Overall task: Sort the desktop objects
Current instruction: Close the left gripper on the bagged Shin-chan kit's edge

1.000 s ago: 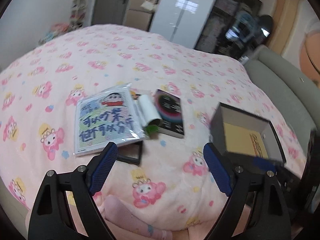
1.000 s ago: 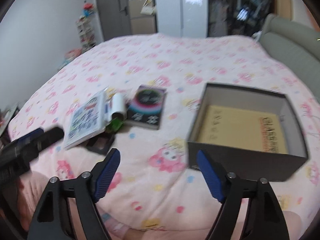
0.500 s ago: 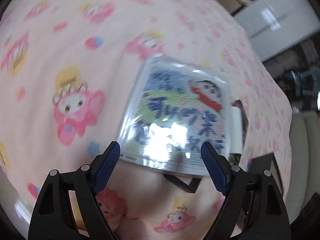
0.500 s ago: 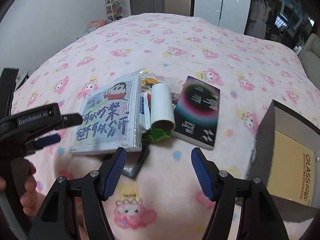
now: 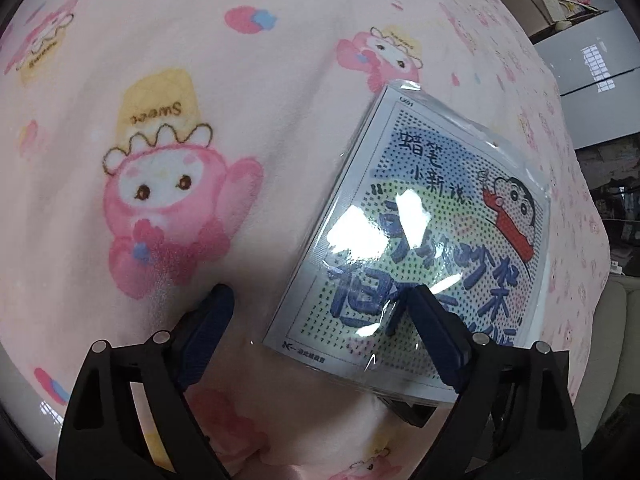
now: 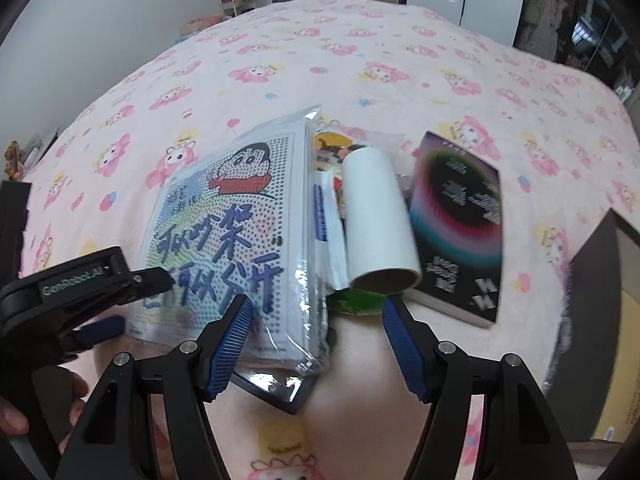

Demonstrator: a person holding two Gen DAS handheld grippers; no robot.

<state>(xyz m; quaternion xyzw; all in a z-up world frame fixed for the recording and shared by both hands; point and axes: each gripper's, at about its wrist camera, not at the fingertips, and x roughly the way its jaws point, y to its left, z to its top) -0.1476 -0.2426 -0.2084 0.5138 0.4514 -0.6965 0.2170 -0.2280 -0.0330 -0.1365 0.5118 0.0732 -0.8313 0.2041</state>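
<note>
Astride cartoon packet [image 5: 424, 240], left claw [image 5: 320, 312] agape.

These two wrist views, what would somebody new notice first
First comes the plastic-wrapped cartoon bead kit, lying on the pink character-print blanket with the left gripper open around its near corner. Right beside the kit lies a white paper roll, then a black book with a glowing ring cover. The right gripper hangs open just short of the roll.
</note>
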